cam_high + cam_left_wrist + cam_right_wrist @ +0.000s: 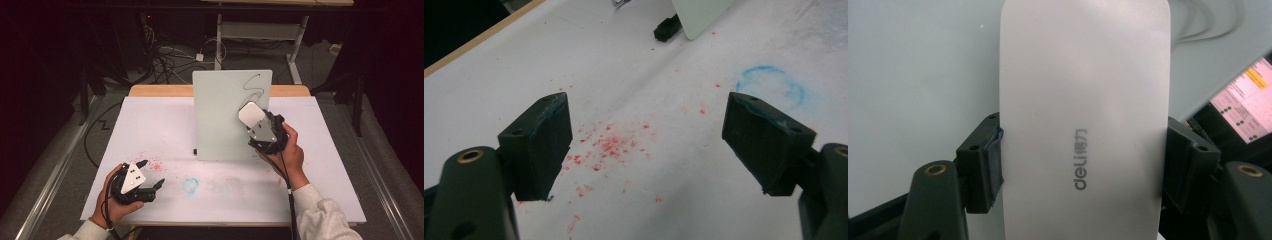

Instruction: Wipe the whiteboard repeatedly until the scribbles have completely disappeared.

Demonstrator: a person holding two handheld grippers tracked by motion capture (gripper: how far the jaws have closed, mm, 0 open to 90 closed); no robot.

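Observation:
An upright whiteboard [225,112] stands mid-table with a black squiggle [252,87] drawn near its top right. My right gripper [255,125] is shut on a white eraser [1083,110] marked "deli", held flat against the board's right side just under the squiggle. In the right gripper view the two jaws clamp the eraser's long sides and the pale board [918,75] lies behind it. My left gripper [150,175] rests low at the front left of the table, open, nothing between its jaws. Its fingers [541,142] straddle red specks [609,147].
The white table top [150,125] carries red crumbs [152,164] and a faint blue ring [190,185] near the front. A small black foot [666,27] props the board's lower left corner. Cables [165,57] and desk legs stand on the floor beyond the table.

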